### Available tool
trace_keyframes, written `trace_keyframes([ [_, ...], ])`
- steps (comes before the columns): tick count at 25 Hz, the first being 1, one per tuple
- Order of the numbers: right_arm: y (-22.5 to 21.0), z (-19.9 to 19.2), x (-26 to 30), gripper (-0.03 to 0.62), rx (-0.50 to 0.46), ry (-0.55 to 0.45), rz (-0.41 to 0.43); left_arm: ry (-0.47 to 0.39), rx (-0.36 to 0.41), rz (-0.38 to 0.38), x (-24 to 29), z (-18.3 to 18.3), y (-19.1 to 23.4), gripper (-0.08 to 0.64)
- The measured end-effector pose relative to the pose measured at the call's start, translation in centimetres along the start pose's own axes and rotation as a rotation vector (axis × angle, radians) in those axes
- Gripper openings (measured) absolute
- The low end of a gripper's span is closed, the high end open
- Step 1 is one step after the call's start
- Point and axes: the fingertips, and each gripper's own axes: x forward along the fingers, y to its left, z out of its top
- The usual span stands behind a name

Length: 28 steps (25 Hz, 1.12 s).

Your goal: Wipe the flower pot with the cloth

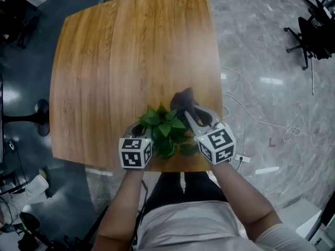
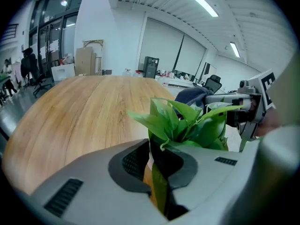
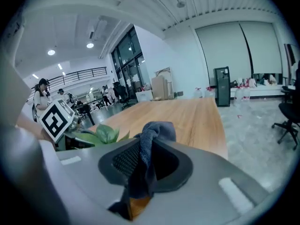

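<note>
Wood-grain table (image 1: 131,61), full outline (head view only). L gripper (image 2: 154,146) clamps leafy plant (image 2: 183,123); R gripper (image 3: 145,158), beside plant, pinches crumpled cloth (image 3: 157,130).

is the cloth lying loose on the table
No, the cloth is pinched between the jaws of the right gripper, bunched up and held in the air.
</note>
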Motion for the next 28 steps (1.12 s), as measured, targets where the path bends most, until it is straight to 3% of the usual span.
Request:
trace_keyframes([
  [5, -0.6, 4.0, -2.8, 0.063, -0.033, -0.077, -0.028, -0.033, -0.018, -0.013, -1.2, 1.1, -0.8, 0.026],
  [16, 0.8, 9.7, -7.7, 0.063, -0.116, -0.135, 0.000, -0.136, -0.130, 0.011, -5.0, 3.6, -0.1, 0.143],
  [28, 4.3, 13.8, -12.5, 0.063, -0.152, -0.192, 0.052, -0.310, -0.127, 0.049, -13.8, 9.7, -1.2, 0.179],
])
